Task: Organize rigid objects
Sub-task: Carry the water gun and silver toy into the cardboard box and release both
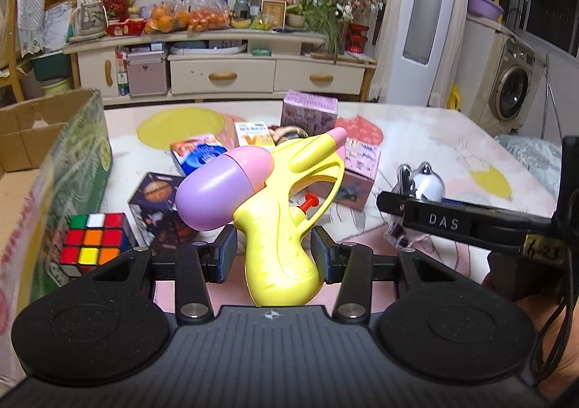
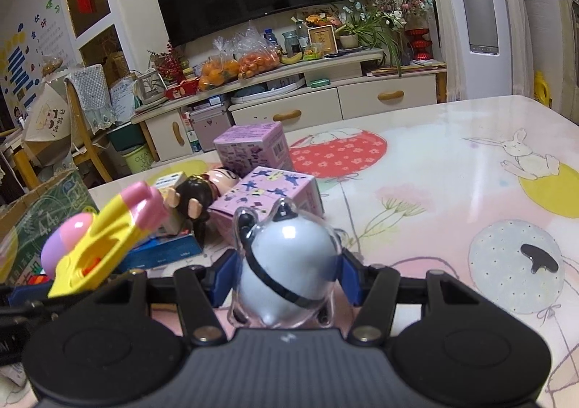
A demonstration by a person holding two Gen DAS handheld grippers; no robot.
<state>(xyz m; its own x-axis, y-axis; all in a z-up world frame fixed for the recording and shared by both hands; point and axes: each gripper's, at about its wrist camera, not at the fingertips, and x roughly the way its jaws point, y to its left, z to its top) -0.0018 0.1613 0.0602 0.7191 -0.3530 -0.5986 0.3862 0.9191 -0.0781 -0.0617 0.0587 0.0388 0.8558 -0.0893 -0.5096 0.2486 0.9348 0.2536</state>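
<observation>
Left wrist view is showing us our left hand-held gripper clenching a water gun above the table, beside a cube and carton. Only the right view is showing us our right hand-held gripper gripping a penguin toy.

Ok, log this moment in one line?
left gripper: holds water gun | right gripper: holds white toy | both above table | box left

The left gripper clamps a yellow water pistol by its grip, beside a Rubik's cube.
</observation>
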